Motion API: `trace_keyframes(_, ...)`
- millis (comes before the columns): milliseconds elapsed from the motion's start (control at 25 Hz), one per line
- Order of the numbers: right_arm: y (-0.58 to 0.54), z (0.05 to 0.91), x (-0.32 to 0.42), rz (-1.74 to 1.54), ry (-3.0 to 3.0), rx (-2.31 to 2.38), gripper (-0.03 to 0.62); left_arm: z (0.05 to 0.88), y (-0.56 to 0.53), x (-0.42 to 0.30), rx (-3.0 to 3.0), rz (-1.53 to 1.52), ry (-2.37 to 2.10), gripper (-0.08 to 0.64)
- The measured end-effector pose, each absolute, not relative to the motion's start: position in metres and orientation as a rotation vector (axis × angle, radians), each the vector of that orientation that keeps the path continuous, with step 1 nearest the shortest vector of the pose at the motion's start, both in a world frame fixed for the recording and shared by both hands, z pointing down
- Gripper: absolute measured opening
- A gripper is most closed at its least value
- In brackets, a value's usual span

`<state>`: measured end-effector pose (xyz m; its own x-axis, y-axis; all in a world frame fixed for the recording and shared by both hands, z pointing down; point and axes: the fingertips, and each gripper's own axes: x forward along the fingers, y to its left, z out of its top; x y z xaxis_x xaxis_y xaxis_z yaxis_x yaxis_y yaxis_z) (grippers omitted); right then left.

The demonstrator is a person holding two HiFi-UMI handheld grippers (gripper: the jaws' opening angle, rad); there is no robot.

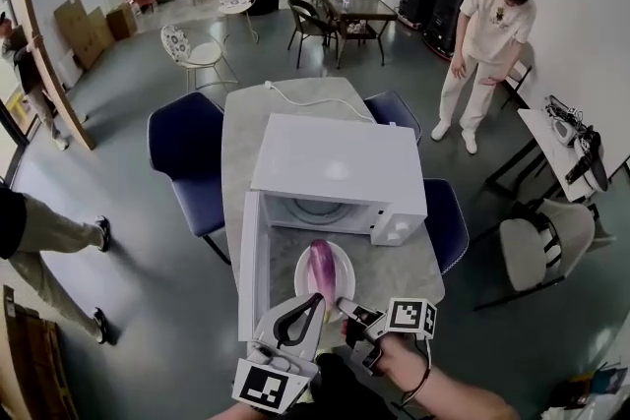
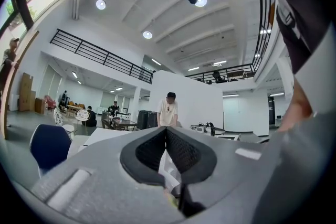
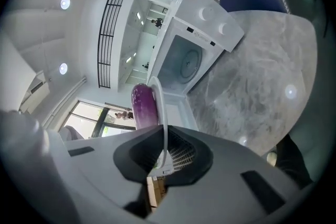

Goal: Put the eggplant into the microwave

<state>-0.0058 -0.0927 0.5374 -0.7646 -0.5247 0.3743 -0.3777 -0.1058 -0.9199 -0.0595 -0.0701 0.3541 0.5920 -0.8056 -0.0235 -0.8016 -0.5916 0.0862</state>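
Table: your grey marble-look table [image 1: 246, 143] bears the microwave.
Microwave: white box microwave [image 1: 335, 162], its door [image 1: 251, 261] swung open to the left.
Plate: round white plate [image 1: 307, 282], just near of the open cavity.
Right gripper [image 3: 164, 157]: you pinch the plate's near rim.
Left gripper [image 2: 166, 136]: jaws together, empty.
Eggplant: long purple eggplant [image 1: 322, 263] lying on the plate.

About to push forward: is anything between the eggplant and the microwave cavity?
Nothing visible. The microwave door is swung open at left, and the plate carrying the eggplant sits straight before the open cavity.
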Motion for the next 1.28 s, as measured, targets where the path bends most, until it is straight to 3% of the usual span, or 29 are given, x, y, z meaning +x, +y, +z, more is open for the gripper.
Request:
trace_keyframes(600,-0.220,0.600,-0.018,-2.131,1.942,-0.948,0.017,0.394,-0.189,-0.053,2.628,0.003,-1.494,0.006)
trace_keyframes(1280,-0.276,0.678,-0.030,-2.021,1.824,-1.109,0.017,0.466,-0.222,-0.050,2.560,0.043,-1.507,0.006)
